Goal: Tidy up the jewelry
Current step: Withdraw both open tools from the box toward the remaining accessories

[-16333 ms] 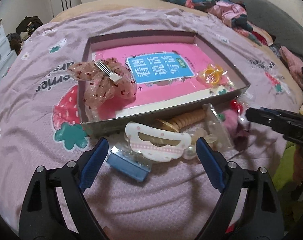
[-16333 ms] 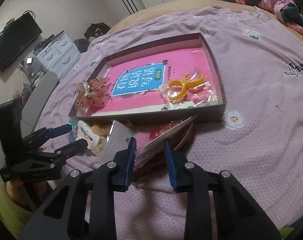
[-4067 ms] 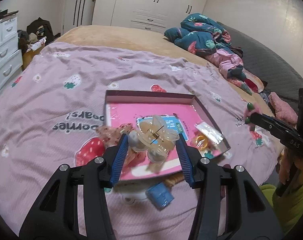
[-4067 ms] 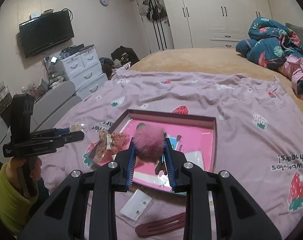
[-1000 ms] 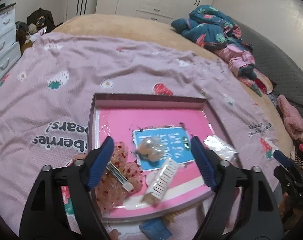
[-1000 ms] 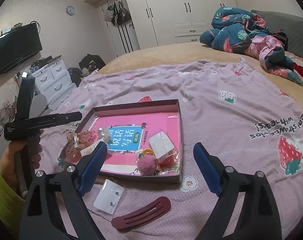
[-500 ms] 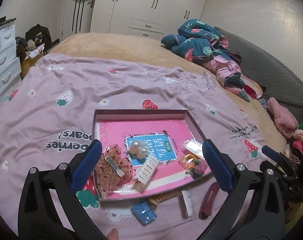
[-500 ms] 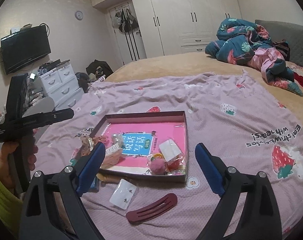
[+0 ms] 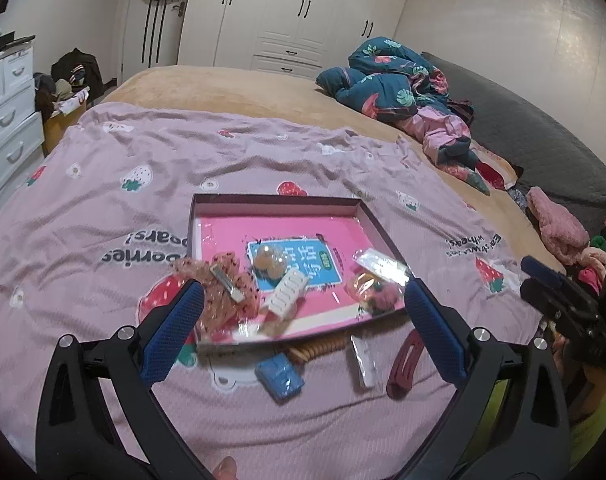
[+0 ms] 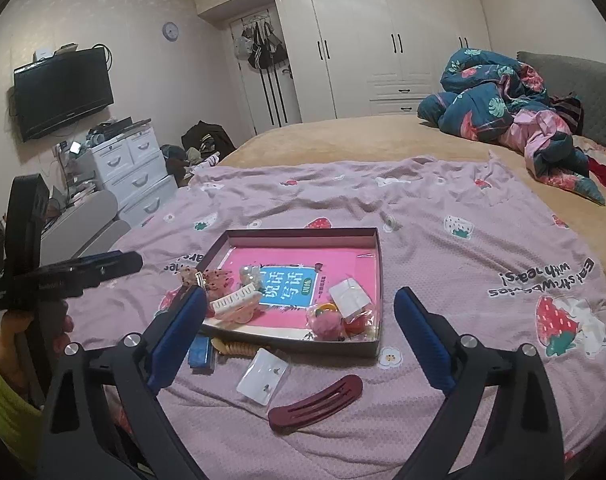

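Note:
A shallow box (image 9: 277, 201) (image 10: 377, 258) with a pink lining lies on the purple bedspread. In it are a dotted bow clip (image 9: 223, 280), a clear claw clip (image 9: 269, 260), a white comb clip (image 9: 285, 292) (image 10: 235, 300), a pink pompom (image 10: 323, 326) and a small packet (image 10: 349, 294). In front of the box lie a dark red hair clip (image 9: 403, 364) (image 10: 317, 402), an earring card (image 10: 263, 376), a blue block (image 9: 279, 372) and a tan coil (image 9: 315, 346). My left gripper (image 9: 301, 332) and right gripper (image 10: 299, 336) are both wide open and empty, held back above the near items.
The bedspread (image 10: 483, 240) covers the bed. A heap of clothes (image 10: 503, 112) lies at the far right. White drawers (image 10: 131, 172) and a wall television (image 10: 63, 92) stand to the left. Wardrobes (image 9: 303, 16) line the back wall.
Both grippers have drawn back and up from the box since one second ago. The claw clip and the pompom, held four seconds ago, now lie in the box.

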